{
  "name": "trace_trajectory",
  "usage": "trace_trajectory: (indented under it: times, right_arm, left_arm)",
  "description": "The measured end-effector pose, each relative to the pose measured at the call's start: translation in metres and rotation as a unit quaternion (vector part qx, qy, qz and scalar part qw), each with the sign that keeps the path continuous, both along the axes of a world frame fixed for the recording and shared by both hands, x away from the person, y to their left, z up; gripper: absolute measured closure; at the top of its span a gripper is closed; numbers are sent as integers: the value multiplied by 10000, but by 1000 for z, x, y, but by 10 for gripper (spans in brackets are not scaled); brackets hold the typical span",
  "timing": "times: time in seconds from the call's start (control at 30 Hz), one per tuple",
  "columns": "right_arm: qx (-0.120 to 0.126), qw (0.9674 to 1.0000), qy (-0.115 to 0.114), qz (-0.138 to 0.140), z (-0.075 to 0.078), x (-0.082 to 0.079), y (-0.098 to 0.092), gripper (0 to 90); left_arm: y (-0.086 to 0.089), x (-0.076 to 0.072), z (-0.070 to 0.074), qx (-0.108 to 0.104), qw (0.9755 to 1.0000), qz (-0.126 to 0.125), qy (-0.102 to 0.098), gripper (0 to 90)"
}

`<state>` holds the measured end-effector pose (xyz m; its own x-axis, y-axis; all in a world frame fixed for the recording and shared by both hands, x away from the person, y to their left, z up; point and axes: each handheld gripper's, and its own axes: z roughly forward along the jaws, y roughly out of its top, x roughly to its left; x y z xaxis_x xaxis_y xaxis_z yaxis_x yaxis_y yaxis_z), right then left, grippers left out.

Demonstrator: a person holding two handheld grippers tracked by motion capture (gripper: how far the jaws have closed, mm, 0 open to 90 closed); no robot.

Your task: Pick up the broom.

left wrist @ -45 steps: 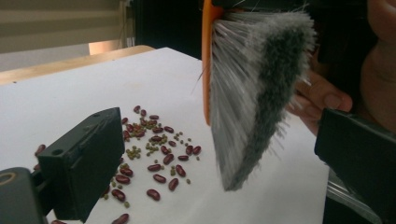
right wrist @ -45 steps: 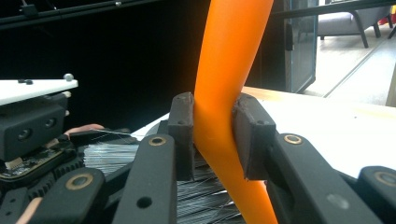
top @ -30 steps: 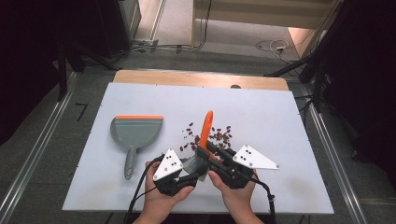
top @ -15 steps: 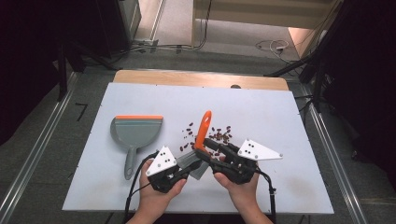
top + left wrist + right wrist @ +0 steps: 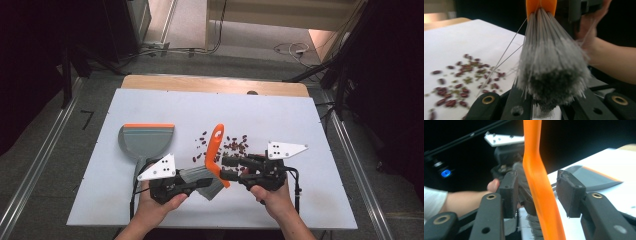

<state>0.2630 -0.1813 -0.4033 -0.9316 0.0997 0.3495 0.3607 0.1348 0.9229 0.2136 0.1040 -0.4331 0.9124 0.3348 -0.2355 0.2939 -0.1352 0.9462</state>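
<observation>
Gripping brush (image 5: pixel 212 165) bristles: left gripper (image 5: pixel 192 181) | handle between parted right gripper (image 5: pixel 225 169) jaws

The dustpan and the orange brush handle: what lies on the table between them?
In the high view, a bare stretch of white table lies beside the dustpan, then a few scattered red beans just before the brush handle.

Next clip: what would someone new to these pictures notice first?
Probably the grey-bristled hand brush with the bright orange plastic handle, held up near the table's front edge: the left gripper is shut on its bristles, while the right gripper, its jaws having just been opening, straddles the handle without pressing it. Next, the scatter of small dark red beans on the white tabletop behind the brush, and the grey dustpan with an orange lip lying at the left.
</observation>
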Motion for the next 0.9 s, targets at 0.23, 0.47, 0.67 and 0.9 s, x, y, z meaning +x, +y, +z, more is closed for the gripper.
trace_trajectory:
  times: [0.23, 0.47, 0.67, 0.9]
  right_arm:
    - [-3, 9985, 84, 549, -7, -5, 14, 573]
    - [35, 9978, 130, 643, -9, -4, 14, 634]
    - [-10, 9968, 285, 741, -9, -3, 14, 682]
    - [-77, 9977, 275, 611, -5, -7, 14, 692]
  left_arm:
    - [-4, 0, -1, -163, 9982, -563, 151, 853]
    - [-4, 0, -1, -180, 9974, -667, 197, 853]
    - [-4, 1, -2, -248, 9957, -843, 278, 853]
    - [-2, 4, -5, -465, 9940, -915, 381, 796]
